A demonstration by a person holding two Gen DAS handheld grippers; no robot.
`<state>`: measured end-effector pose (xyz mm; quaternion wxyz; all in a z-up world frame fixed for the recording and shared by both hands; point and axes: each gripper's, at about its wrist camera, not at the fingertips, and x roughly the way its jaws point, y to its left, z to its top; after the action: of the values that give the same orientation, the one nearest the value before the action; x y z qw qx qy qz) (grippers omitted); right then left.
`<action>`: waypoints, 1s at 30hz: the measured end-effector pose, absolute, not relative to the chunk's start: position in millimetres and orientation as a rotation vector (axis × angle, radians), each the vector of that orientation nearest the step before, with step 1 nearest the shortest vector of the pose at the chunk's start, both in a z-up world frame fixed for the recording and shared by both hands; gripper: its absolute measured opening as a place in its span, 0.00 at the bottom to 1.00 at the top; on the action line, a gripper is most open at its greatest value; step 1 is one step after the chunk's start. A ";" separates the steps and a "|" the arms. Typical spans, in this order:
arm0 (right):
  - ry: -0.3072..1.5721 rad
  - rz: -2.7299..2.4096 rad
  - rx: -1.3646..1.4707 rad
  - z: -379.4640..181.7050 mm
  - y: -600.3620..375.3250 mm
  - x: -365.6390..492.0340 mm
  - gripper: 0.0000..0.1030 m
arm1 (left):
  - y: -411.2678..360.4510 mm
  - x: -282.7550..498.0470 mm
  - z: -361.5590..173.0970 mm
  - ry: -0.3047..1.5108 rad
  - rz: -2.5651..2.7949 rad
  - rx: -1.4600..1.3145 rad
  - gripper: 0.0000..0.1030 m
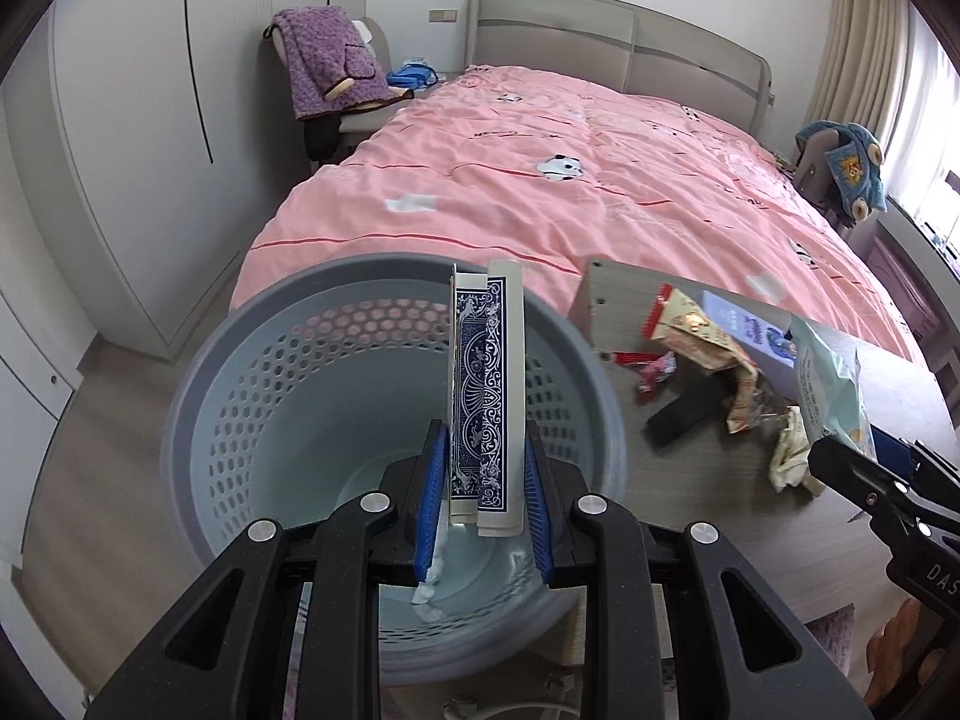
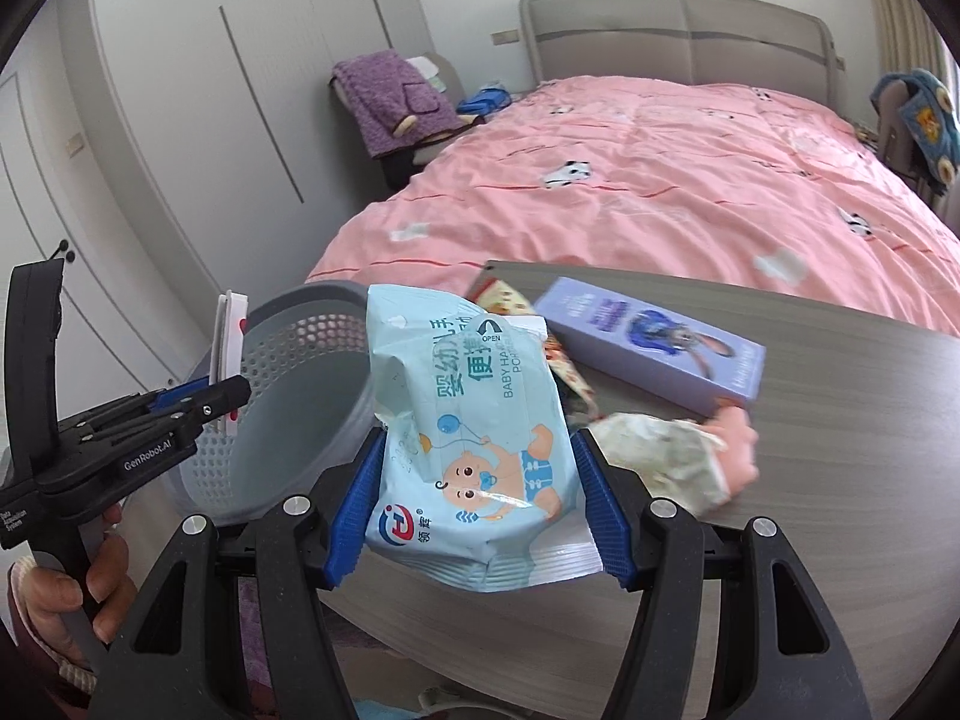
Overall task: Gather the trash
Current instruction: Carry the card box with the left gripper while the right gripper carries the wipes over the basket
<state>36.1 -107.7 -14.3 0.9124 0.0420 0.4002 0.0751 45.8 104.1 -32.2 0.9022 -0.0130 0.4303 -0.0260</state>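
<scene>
My left gripper (image 1: 485, 450) is shut on a few blue-backed playing cards (image 1: 485, 384) and holds them upright over the mouth of a grey perforated bin (image 1: 264, 396). The bin also shows in the right wrist view (image 2: 300, 396), with the left gripper (image 2: 231, 402) at its rim. My right gripper (image 2: 477, 468) is shut on a light blue baby wipes pack (image 2: 468, 420) above the grey table's (image 2: 840, 480) left edge. The pack also shows in the left wrist view (image 1: 831, 384).
On the table lie a purple box (image 2: 654, 348), a crumpled wrapper (image 2: 666, 456), a pink item (image 2: 735, 432), snack wrappers (image 1: 702, 336) and a black object (image 1: 684, 414). A bed with a pink cover (image 1: 570, 192) stands behind. White wardrobes (image 1: 120, 120) line the left.
</scene>
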 end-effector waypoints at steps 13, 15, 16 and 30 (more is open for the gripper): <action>0.880 0.289 0.015 -30.7 -28.7 85.1 0.58 | 159.0 62.1 -47.4 0.911 0.032 -0.064 0.24; 0.887 0.304 0.006 -34.0 -20.0 92.6 0.58 | 164.4 64.9 -49.8 0.915 0.038 -0.074 0.24; 0.888 0.309 0.003 -34.8 -17.2 94.6 0.58 | 167.5 67.0 -51.4 0.919 0.043 -0.079 0.24; 0.899 0.348 -0.033 -43.0 10.7 114.5 0.60 | 184.9 75.1 -57.4 0.933 0.069 -0.110 0.25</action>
<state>114.5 10.7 -43.0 0.8860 -0.0160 0.4321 0.1675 75.1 184.9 -57.4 0.8911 -0.0532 0.4494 0.0334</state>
